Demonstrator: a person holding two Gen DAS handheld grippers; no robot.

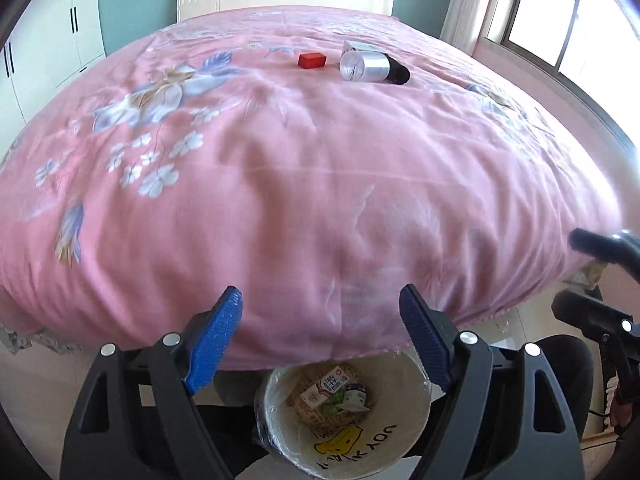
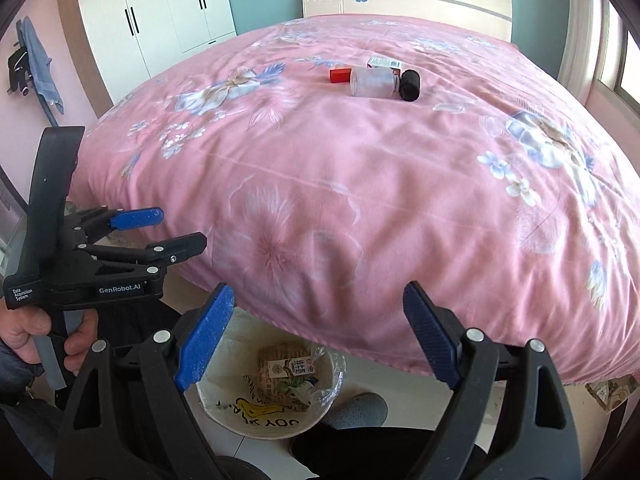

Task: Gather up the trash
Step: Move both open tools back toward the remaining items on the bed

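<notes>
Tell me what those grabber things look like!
Both are black plastic clamps with silver rivets and bright blue bumpy pads on the fingers. The left gripper has white writing on its body, and a hand with a dark sleeve grips its grey handle.

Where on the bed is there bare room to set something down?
The bedspread is bare from the near edge up to the cluster: red box, clear bottle, carton. Left floral patch also free. Bin below already holds wrappers.

A cream bin lined with clear plastic stands on the floor just below the open left gripper, wrappers inside. Far beyond its fingertips, a red box, clear bottle and small carton lie clustered on the bedspread.
</notes>
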